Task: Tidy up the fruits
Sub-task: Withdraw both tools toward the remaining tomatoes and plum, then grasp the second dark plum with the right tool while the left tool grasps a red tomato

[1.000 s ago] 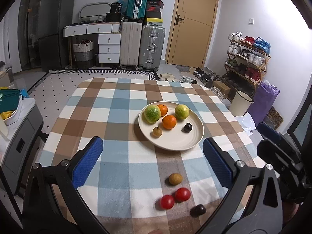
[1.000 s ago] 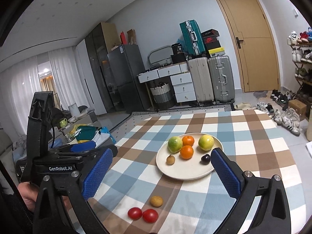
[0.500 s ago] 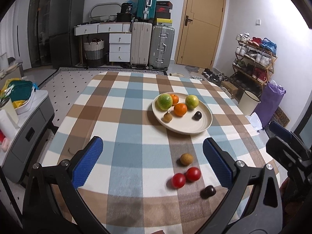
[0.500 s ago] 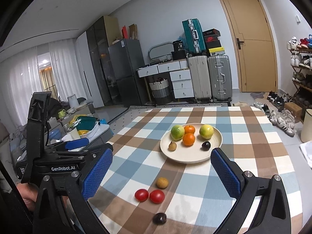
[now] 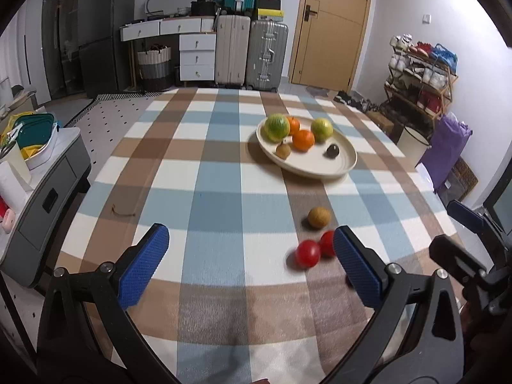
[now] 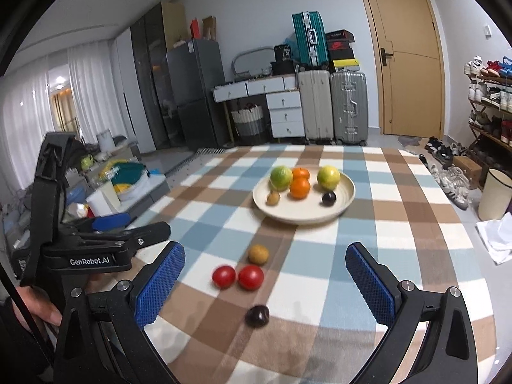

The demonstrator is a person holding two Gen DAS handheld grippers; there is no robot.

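Both blue-padded grippers hung wide apart and empty over the near edge of the checked tablecloth (image 6: 400, 220).

The left gripper (image 5: 251, 262) and right gripper (image 6: 265, 283) each gripped nothing. Nearest the round cream ceramic plate's (image 6: 307, 217) front side, in order from the grippers, lay a small dark purple round fruit (image 6: 257, 316), two red tomatoes (image 6: 237, 276) touching each other, then a small brown kiwi-like fruit (image 6: 258, 254). On the plate sat two green-yellow citrus fruits, two oranges (image 6: 300, 188), a brown fruit and a dark plum (image 6: 328, 198).

Even indoor light (fisheye-bent edges), slight blur
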